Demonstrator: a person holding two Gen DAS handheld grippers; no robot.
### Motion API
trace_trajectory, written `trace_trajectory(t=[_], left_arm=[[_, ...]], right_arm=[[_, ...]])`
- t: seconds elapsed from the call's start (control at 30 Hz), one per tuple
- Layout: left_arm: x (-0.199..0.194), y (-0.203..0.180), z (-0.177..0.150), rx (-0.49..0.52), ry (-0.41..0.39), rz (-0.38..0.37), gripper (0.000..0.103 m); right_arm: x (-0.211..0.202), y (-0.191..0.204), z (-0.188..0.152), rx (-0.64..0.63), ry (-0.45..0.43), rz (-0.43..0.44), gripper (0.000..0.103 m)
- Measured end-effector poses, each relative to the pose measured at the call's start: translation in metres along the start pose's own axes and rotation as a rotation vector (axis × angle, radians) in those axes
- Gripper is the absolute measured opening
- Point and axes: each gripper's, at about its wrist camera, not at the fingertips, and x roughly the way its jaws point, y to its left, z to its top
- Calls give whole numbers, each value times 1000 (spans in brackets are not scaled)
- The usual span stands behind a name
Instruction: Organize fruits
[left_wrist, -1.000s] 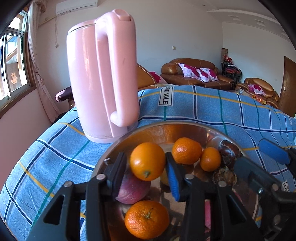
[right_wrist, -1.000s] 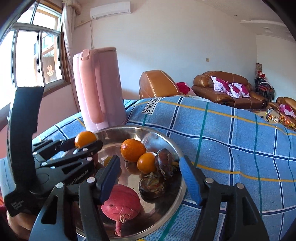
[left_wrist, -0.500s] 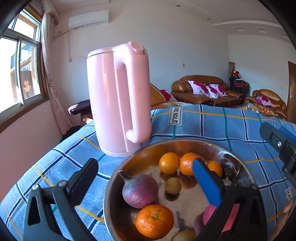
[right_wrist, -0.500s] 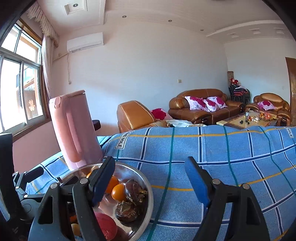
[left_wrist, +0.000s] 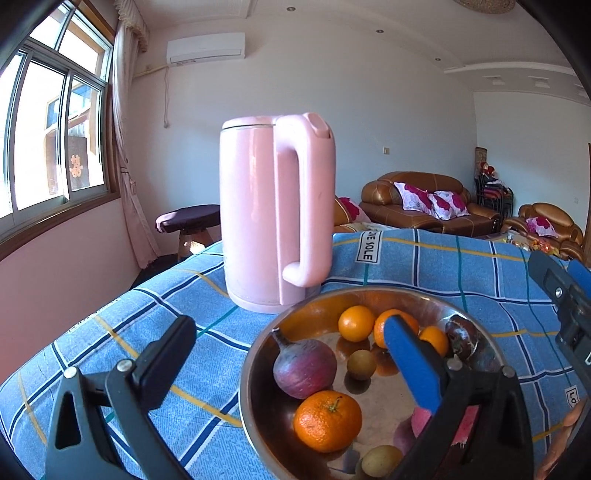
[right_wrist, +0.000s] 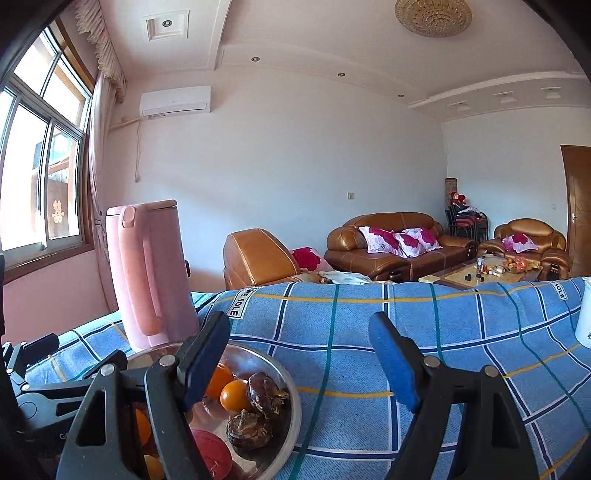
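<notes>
Orange mandarins (left_wrist: 327, 421), a purple onion-like bulb (left_wrist: 304, 368) and small brownish fruits (left_wrist: 361, 364) are seen lying loose in the round steel bowl (left_wrist: 258, 398)

The surface (left_wrist: 424, 266) is covered by a blue checked cloth (right_wrist: 461, 332) with yellow, green and white lines. On the cloth stand a pink kettle (left_wrist: 273, 218) (upright, handle facing the camera), just behind a metal bowl (left_wrist: 258, 398), and a white container (right_wrist: 585, 317) well apart at the right edge.

On the table (left_wrist: 461, 266), the kettle (left_wrist: 275, 210) stands just behind the bowl (left_wrist: 258, 369), which holds oranges (left_wrist: 327, 421) and an onion (left_wrist: 304, 367).
</notes>
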Motion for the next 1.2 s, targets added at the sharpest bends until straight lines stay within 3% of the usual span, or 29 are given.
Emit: trace_trajectory(t=[0.2,0.43,1.2], left_arm=[[-25,3,-7,-32,-58,-11,103],[-34,-7,-8,8,-82,-14,103],[-32,-8,-8,-1,-58,-21,103]], right_arm=[[-23,-5,-2,3,-31,-10,79],[-38,-4,-3,-20,-47,-21,79],[-35,-3,-3,-32,-27,-22,80]])
